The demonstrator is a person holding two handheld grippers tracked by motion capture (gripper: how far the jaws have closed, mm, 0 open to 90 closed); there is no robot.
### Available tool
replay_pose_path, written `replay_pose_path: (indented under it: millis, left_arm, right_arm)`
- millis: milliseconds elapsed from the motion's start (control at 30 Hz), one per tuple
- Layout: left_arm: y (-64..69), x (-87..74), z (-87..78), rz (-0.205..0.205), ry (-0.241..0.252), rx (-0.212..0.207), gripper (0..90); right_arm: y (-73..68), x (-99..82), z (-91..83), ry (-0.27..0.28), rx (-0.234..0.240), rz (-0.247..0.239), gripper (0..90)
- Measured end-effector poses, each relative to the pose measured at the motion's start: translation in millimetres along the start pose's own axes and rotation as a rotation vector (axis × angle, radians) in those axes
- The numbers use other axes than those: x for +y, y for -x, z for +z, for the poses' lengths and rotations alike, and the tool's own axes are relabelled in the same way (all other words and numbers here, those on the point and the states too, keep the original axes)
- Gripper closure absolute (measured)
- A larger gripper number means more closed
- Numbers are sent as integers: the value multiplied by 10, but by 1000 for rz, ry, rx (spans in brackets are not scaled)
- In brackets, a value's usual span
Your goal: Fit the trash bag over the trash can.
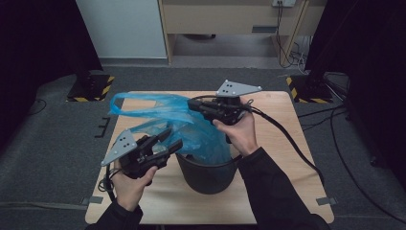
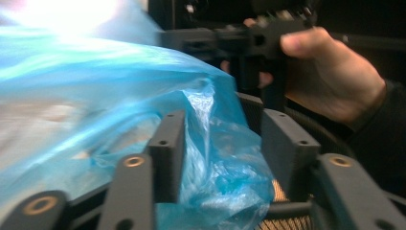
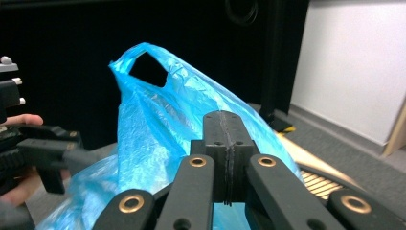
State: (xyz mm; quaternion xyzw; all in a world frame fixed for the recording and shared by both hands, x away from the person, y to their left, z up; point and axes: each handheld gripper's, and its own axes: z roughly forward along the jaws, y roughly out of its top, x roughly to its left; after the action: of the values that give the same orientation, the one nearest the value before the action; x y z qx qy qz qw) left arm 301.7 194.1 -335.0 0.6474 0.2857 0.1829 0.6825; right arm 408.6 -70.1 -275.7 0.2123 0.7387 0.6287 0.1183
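Observation:
A blue plastic bag [image 1: 163, 120] billows over a black mesh bin [image 1: 206, 175] on the wooden table [image 1: 277, 143]. My left gripper [image 1: 174, 138] sits at the bag's near left side, just left of the bin. In the left gripper view its jaws [image 2: 220, 120] stand apart with crumpled bag film [image 2: 215, 163] loose between them. My right gripper [image 1: 193, 104] is above the bin's far side, its tip at the bag's upper edge. In the right gripper view its jaws [image 3: 225, 115] are pressed together on the film, and the bag [image 3: 158, 124] with its handle loop rises beyond them.
The bin stands near the table's front middle. Cables trail off the right of the table. Beyond the far edge are dark stands with yellow-black striped bases [image 1: 91, 88] and a wooden desk [image 1: 230, 19]. Black curtains hang at both sides.

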Motion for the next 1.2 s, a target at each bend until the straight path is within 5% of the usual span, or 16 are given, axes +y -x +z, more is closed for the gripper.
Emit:
replay_pose_path:
  millis: [200, 233, 400, 733, 867, 967, 1200]
  left_arm:
    - [-145, 85, -165, -43, 65, 54, 418]
    - [-216, 91, -214, -50, 82, 89, 407]
    - [-437, 24, -232, -65, 82, 135, 370]
    - [-689, -99, 8, -73, 55, 119, 344]
    - [-703, -141, 153, -79, 43, 26, 372]
    - [-683, -173, 171, -74, 23, -6, 545]
    - [-603, -119, 50, -68, 0, 13, 854]
  right_arm:
    - [48, 119, -216, 25, -25, -22, 900]
    - [49, 129, -253, 24, -31, -33, 900]
    - [67, 107, -358, 25, -33, -35, 900]
    - [113, 20, -355, 24, -34, -21, 900]
    - [111, 22, -366, 20, -41, -26, 900]
    - [109, 32, -387, 31, -46, -24, 900]
    - [83, 45, -466, 34, -54, -35, 900]
